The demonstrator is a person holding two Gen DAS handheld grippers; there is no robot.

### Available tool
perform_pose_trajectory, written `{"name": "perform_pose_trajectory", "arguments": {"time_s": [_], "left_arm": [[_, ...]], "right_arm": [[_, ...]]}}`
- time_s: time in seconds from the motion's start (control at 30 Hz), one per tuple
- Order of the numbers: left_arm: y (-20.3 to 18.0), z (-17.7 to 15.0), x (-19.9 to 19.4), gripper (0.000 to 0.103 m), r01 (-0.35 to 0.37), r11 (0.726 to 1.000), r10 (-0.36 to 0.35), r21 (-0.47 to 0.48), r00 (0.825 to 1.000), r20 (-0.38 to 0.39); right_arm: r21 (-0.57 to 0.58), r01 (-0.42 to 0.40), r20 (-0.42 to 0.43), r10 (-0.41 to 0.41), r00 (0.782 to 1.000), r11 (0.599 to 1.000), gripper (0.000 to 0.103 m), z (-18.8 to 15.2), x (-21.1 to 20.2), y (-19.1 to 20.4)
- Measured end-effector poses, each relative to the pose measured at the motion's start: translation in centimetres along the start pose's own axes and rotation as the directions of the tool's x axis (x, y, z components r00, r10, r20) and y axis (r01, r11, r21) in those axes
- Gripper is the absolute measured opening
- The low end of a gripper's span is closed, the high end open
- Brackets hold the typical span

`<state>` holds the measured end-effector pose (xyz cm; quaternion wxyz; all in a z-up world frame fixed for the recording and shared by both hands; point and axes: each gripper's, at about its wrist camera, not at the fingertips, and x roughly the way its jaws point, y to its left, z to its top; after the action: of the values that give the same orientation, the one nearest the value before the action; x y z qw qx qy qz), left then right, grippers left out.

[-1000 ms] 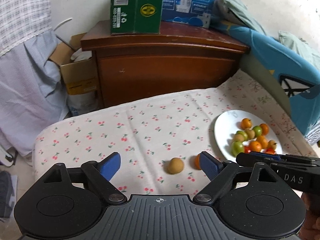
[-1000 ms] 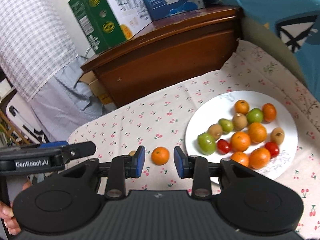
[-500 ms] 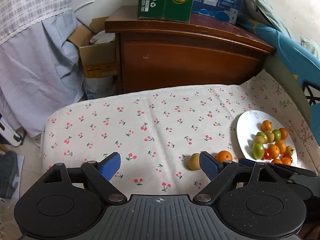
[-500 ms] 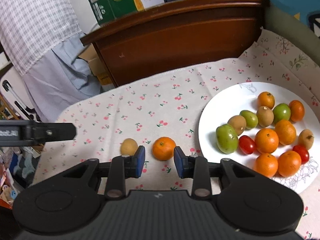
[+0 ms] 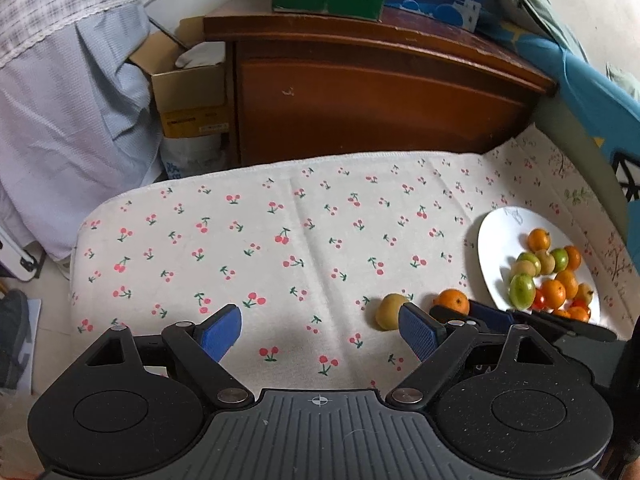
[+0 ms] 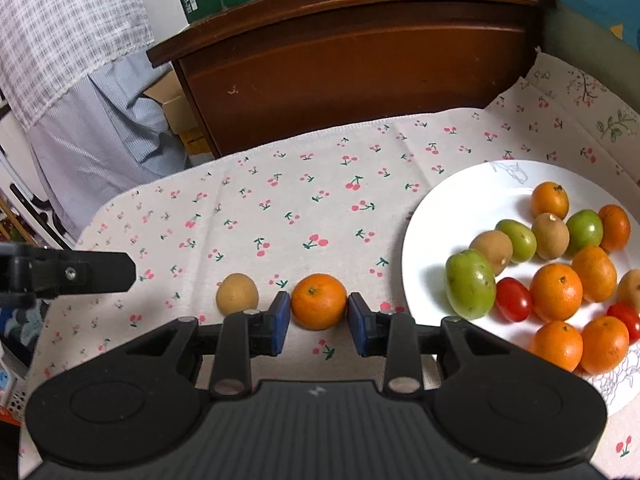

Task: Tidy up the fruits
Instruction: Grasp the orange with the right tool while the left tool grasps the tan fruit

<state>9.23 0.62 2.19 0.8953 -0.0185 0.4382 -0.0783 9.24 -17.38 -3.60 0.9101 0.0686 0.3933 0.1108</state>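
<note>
Cherry-print cloth (image 6: 312, 184) covers the table. Compared with a second ago, the right gripper (image 6: 319, 322) has closed in: its parted jaws now flank the orange (image 6: 319, 306) near the front edge, not clamped. Beside it lies a tan fruit (image 6: 237, 294). The plate (image 6: 432, 216) sits unchanged at the right edge. The left gripper (image 5: 320, 332) stays released, empty.

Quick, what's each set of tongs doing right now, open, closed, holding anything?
Left tongs: wide open, holding nothing.
Right tongs: open, one pad on each side of the orange on the cloth, not yet gripping it.
</note>
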Motion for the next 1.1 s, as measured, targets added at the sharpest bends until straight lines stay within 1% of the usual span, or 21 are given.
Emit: {"name": "perform_pose_trajectory", "arguments": {"time_s": [0.13, 0.3, 0.47, 0.7, 0.77, 0.93, 1.03, 1.1], "left_arm": [[-0.8, -0.3, 0.7, 0.087, 0.000, 0.999, 0.000, 0.038, 1.000, -0.009], [-1.6, -0.8, 1.7, 0.087, -0.004, 0.996, 0.005, 0.087, 1.000, -0.013], [-2.4, -1.1, 2.6, 0.086, 0.034, 0.995, -0.032, 0.098, 0.999, -0.014], [-3.4, -1.2, 3.3, 0.085, 0.083, 0.990, -0.085, 0.110, 0.996, 0.014], [-3.8, -1.2, 3.6, 0.084, 0.085, 0.990, -0.088, 0.116, 0.996, 0.019], [-4.3, -1.3, 4.5, 0.076, 0.090, 0.987, -0.093, 0.132, 0.996, 0.017], [-4.6, -1.4, 5.2, 0.065, 0.083, 0.986, -0.085, 0.145, 0.996, 0.010], [-4.9, -1.5, 5.8, 0.054, 0.087, 0.985, -0.086, 0.149, 0.996, -0.010]], "right_arm": [[-0.014, 0.002, 0.000, -0.002, 1.000, 1.000, 0.031, -0.1, -0.1, 0.0], [-0.026, -0.006, 0.009, 0.006, 1.000, 1.000, 0.030, 0.1, -1.4, -0.1], [0.008, 0.001, 0.025, -0.001, 1.000, 1.000, 0.030, 0.4, -2.8, -1.1], [0.043, 0.004, 0.057, -0.006, 0.998, 0.999, 0.030, 0.7, -4.3, -2.4], [0.060, -0.001, 0.060, -0.003, 0.998, 0.998, 0.030, 0.8, -4.4, -2.7], [0.077, 0.010, 0.068, -0.015, 0.998, 0.997, 0.030, 0.7, -4.8, -3.3], [0.089, 0.005, 0.069, -0.011, 0.998, 0.996, 0.030, 0.8, -4.9, -3.6], [0.093, 0.006, 0.068, -0.013, 0.998, 0.996, 0.030, 0.7, -4.9, -3.7]]}}
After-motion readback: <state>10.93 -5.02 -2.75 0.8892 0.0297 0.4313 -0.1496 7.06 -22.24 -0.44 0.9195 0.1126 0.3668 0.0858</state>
